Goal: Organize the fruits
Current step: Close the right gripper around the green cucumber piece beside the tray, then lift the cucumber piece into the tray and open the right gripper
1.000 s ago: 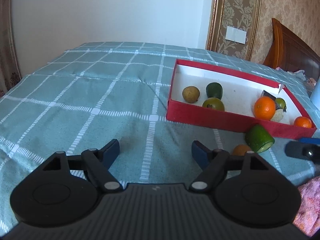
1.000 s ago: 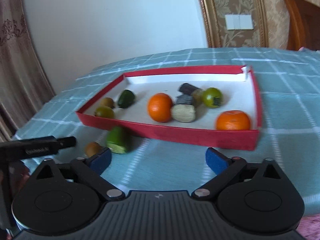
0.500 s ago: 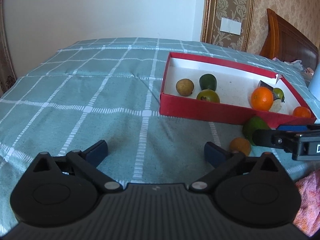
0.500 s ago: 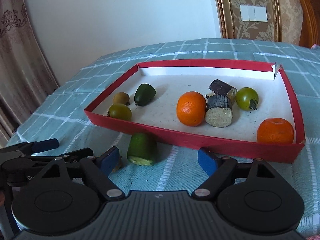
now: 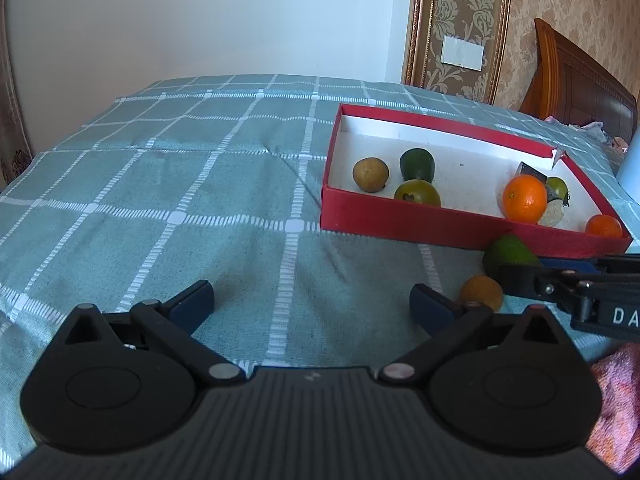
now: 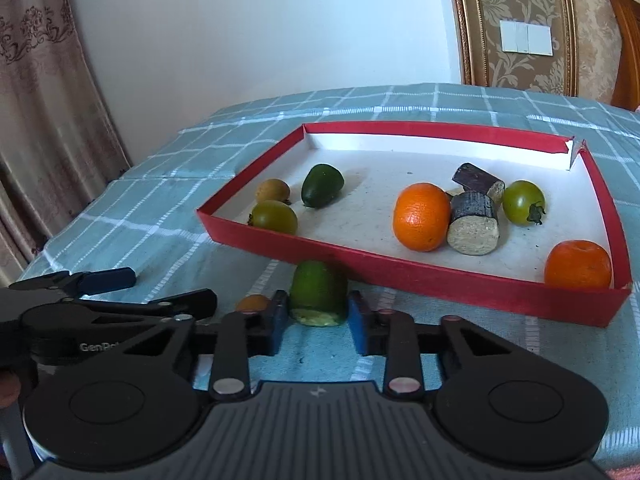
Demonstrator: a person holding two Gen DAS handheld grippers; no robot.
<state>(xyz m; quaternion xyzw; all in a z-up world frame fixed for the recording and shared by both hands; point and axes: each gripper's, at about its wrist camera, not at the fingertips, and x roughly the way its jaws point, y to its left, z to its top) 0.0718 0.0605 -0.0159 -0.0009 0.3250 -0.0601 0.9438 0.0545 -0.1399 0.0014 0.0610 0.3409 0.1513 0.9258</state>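
Note:
A red tray (image 6: 400,270) (image 5: 400,224) on the checked bedspread holds two oranges (image 6: 421,216), green fruits, a small brown fruit and dark cut pieces. A cut green fruit (image 6: 318,294) (image 5: 508,252) lies on the cloth in front of the tray, with a small brown fruit (image 6: 253,303) (image 5: 480,292) beside it. My right gripper (image 6: 318,322) has its blue pads either side of the green fruit, touching or nearly touching it. My left gripper (image 5: 312,300) is open and empty over the cloth, left of both fruits.
The teal checked bedspread (image 5: 180,184) stretches left and far. A wooden headboard (image 5: 580,76) stands at the far right. A pink cloth (image 5: 616,392) lies at the lower right. Curtains (image 6: 44,120) hang on the left.
My right gripper has moved forward to the cut green fruit and narrowed its jaws around it. My left gripper has stayed open and shifted slightly.

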